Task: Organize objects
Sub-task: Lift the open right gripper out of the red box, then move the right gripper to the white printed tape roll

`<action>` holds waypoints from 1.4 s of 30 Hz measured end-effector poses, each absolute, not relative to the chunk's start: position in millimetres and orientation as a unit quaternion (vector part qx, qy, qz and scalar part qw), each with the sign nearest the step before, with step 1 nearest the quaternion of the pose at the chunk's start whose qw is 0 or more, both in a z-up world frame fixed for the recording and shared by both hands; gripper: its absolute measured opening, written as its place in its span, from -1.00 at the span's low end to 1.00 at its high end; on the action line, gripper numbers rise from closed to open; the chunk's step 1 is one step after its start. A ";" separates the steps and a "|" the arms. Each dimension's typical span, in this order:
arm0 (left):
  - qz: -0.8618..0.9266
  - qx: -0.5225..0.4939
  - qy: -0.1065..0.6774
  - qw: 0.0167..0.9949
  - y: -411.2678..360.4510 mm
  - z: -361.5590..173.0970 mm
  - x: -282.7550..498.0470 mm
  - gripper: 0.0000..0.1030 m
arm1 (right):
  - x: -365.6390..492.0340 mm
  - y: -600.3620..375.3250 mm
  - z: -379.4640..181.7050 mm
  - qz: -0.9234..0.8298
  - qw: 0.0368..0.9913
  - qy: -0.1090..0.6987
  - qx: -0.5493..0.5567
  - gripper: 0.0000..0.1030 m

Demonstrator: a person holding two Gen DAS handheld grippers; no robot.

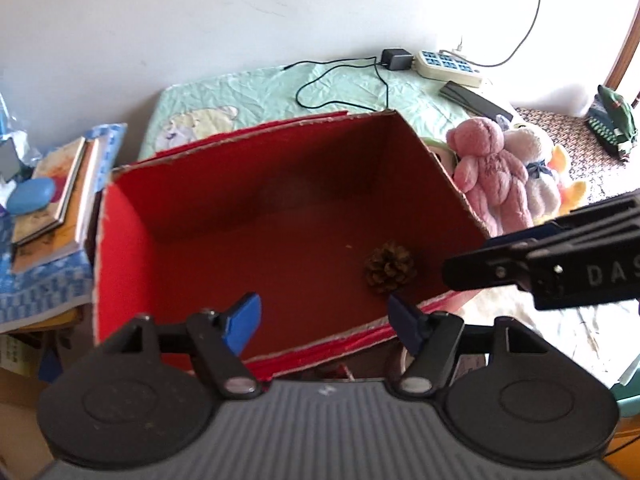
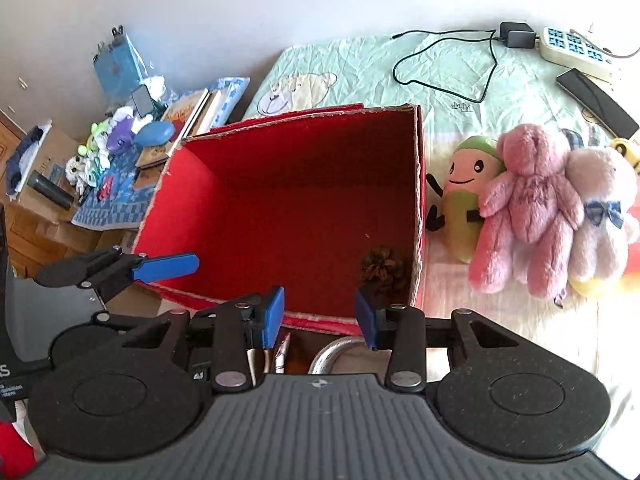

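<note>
I see both claws, left gripper and right gripper, wide and empty over the near rim of the red box, pine cone in its right near corner, floor otherwise open.

Right gripper open, empty, over near rim of red cardboard box; brown pine cone lay inside, pink plush bear beside box on bed.

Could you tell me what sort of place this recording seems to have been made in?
Most likely a bedroom at home: a red box sits on a bed with a bear-print sheet, plush toys lie beside it, and a cluttered bedside table with books stands alongside.
</note>
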State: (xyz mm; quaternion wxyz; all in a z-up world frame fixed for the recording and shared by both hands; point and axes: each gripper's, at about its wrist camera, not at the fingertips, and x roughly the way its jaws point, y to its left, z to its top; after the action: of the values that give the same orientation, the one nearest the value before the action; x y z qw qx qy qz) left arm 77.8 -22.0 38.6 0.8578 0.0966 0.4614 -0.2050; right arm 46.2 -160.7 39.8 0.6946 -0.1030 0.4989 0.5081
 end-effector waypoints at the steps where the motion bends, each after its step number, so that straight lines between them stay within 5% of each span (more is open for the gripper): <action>1: -0.200 0.100 0.461 0.859 -22.5 38.7 76.0 0.40 | 46.4 -164.9 39.5 0.506 0.699 0.496 -0.098 -0.18; 42: -0.156 0.176 0.478 0.846 -28.6 13.3 37.1 0.39 | 31.8 -250.4 -4.3 0.358 0.773 0.524 0.021 -0.18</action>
State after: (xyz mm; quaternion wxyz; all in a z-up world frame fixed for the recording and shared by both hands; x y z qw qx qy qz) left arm 37.1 -28.6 13.3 0.8460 0.1764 0.4781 -0.1565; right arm 31.8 -250.4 -4.3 0.7728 0.0207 0.5236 0.3580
